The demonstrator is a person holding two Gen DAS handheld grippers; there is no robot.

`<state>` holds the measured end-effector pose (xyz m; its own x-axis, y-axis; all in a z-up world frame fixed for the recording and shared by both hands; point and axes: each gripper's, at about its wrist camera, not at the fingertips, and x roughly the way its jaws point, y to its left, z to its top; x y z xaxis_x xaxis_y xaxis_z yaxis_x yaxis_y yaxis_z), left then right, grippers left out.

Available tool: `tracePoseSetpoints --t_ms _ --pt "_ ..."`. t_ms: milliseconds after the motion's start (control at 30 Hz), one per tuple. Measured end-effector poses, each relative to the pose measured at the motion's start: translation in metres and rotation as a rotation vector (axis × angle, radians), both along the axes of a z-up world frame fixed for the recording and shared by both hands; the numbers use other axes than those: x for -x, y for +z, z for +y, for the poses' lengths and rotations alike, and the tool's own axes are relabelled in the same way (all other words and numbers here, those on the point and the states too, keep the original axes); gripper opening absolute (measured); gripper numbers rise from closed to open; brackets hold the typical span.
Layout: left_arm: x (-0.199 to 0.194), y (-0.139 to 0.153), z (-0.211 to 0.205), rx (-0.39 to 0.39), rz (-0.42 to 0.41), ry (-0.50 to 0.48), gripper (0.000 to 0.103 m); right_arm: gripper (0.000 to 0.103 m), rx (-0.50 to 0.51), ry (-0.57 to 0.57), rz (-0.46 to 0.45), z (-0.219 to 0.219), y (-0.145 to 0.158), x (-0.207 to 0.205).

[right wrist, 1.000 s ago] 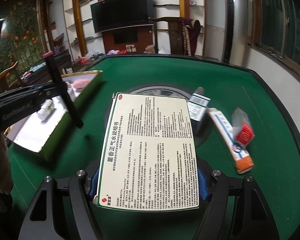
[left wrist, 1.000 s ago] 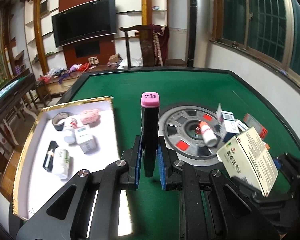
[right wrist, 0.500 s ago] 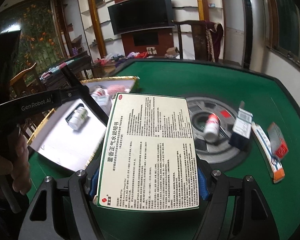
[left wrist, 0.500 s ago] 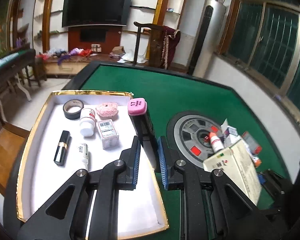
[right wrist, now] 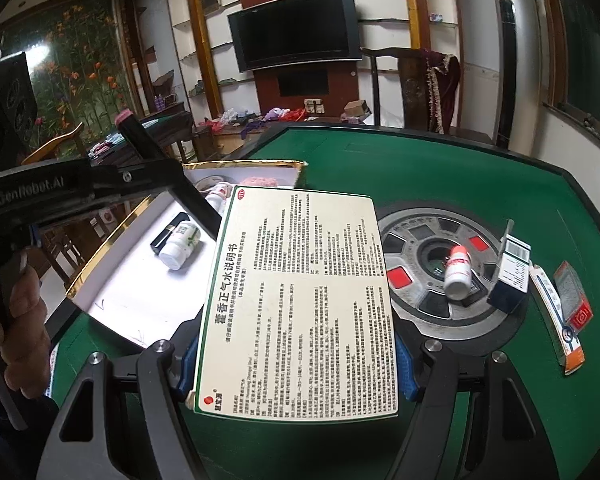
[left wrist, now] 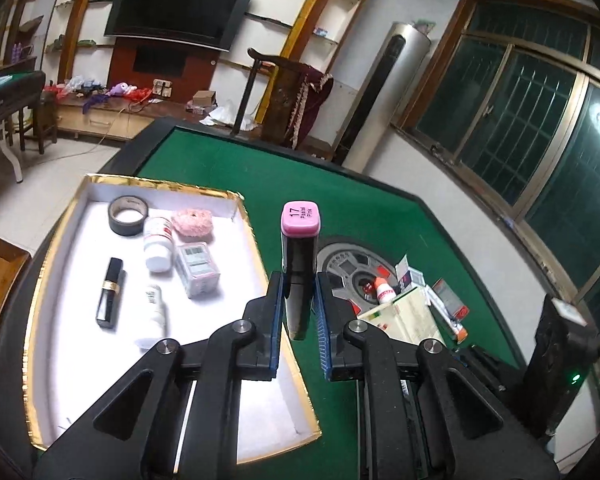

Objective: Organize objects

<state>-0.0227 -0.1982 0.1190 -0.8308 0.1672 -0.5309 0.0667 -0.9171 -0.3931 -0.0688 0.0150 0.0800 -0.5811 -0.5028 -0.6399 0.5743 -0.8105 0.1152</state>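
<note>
1. The left hand-held gripper [left wrist: 298, 312] is clenched on an upright pink-capped marker [left wrist: 299, 264], at frame centre above the right rim of the gold-edged tray [left wrist: 256, 248].
2. Carry it left over bare tray floor, lower, then release.
3. The right hand-held gripper [right wrist: 296, 364] grasps a medicine box [right wrist: 296, 304]; keep it clear of the left.

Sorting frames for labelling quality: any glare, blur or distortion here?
Left wrist view: sharp; fisheye bends the gold-edged white tray; a lamp reflection glares in the window. Right wrist view: the white printed medicine box fills the centre; dark vignette in the corners.
</note>
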Motion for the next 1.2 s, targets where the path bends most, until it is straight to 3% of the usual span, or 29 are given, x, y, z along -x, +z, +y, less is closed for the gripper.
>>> tracePoseSetpoints --t_ms 267,433,667,833,1200 --pt "-0.055 0.014 -0.042 0.009 0.026 0.040 0.014 0.073 -0.020 0.091 0.024 -0.038 0.008 -0.015" --pt "-0.069 0.005 -0.074 0.031 -0.085 0.057 0.014 0.073 -0.036 0.149 0.016 -0.069 0.006 -0.018" --pt "-0.061 -0.007 -0.093 0.111 -0.243 0.044 0.014 0.073 -0.053 0.175 -0.039 -0.096 -0.009 -0.008" --pt "-0.043 -0.024 -0.096 0.116 -0.314 0.030 0.014 0.073 -0.090 0.174 -0.056 -0.108 -0.023 -0.005" --pt "-0.011 -0.037 -0.110 0.069 -0.328 0.067 0.015 0.073 -0.149 0.126 -0.079 -0.120 -0.042 0.007"
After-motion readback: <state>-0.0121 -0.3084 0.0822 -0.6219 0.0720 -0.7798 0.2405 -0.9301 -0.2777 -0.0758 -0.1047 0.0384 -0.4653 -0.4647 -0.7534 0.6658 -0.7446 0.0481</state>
